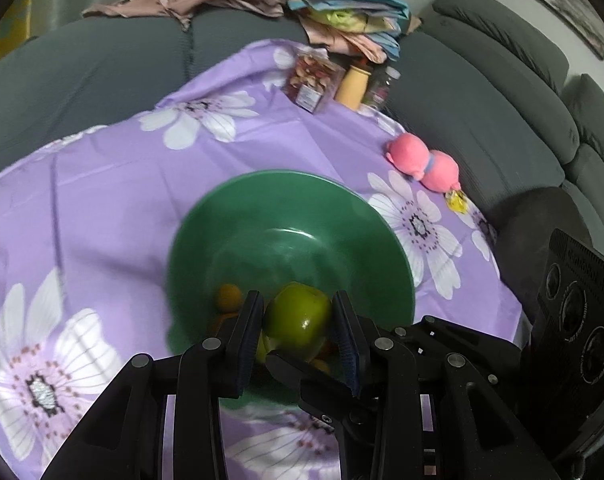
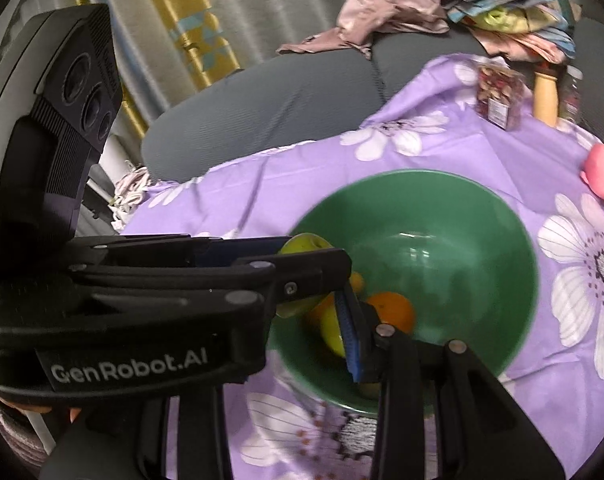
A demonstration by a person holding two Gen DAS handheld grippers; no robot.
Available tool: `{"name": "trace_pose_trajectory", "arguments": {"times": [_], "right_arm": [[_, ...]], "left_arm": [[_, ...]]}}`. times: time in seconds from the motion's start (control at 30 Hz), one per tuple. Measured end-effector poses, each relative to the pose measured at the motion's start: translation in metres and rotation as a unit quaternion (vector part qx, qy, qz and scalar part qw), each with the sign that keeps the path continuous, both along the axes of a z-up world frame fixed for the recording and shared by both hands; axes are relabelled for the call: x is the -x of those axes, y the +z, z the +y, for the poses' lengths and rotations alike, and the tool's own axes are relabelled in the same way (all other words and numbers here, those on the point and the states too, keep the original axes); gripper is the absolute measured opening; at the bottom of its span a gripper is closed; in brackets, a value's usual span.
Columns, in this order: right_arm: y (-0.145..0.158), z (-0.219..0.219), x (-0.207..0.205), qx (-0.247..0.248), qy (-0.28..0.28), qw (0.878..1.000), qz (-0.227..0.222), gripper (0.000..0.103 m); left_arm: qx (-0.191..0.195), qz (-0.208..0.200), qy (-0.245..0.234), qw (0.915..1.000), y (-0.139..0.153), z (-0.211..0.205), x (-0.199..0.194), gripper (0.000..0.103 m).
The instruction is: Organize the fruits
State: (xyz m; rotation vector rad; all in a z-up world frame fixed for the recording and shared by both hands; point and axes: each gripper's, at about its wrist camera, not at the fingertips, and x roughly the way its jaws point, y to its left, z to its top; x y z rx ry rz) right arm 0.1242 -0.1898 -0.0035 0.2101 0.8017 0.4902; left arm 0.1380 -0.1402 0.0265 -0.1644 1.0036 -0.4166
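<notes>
The left tool (image 1: 298,316) pinches a green apple (image 1: 298,314) between its two pads, holding it just over the near part of the green bowl (image 1: 290,200). The right tool (image 2: 333,320) sits close beside it; only one blue-padded finger shows clearly, the other being hidden behind the left tool's body, so I cannot tell whether it is spread or pressed together.

Below the apple, in the bowl's bottom, lie an orange (image 2: 393,312), a yellow-green fruit (image 2: 331,330) and a smaller orange fruit (image 1: 228,296). The bowl rests on a purple flowered cloth (image 1: 102,200) spread over the worktop. Beyond the bowl, farther from the tools, are a pink plush toy (image 1: 421,162), a jar of nuts (image 1: 311,80) and a sofa (image 1: 501,80).

The risk, I judge, is twofold. The two tools are crowded over the same rim and could knock together. And if the apple is let go from this height, it may strike the fruit below, bounce, or tip the bowl on the soft cloth.
</notes>
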Motion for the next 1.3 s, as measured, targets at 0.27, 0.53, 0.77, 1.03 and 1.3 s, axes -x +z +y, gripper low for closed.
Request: {"name": "trace_pose_trajectory", "arguments": {"times": [0.27,0.53,0.77,1.03,1.3], "right_arm": [[-0.014,-0.019,-0.012,0.016,-0.005,0.999,0.029,0.036],[-0.021,-0.027,-0.011,0.035,-0.017,0.998,0.045,0.055],[0.003,-0.034,0.008,0.080,-0.029,0.996,0.015,0.089],[0.048,-0.040,0.032,0.120,-0.031,0.992,-0.033,0.103],[0.064,-0.042,0.039,0.138,-0.019,0.989,-0.045,0.103]], "left_arm": [[0.012,0.028,-0.007,0.9995,-0.017,-0.017,-0.013,0.035],[-0.033,0.045,0.015,0.9983,-0.018,-0.020,-0.016,0.067],[-0.111,-0.011,0.038,0.9931,0.021,-0.001,0.006,0.102],[-0.140,-0.045,0.036,0.9885,0.054,0.010,0.028,0.102],[-0.161,-0.039,0.034,0.9857,0.054,0.007,0.032,0.102]]}}
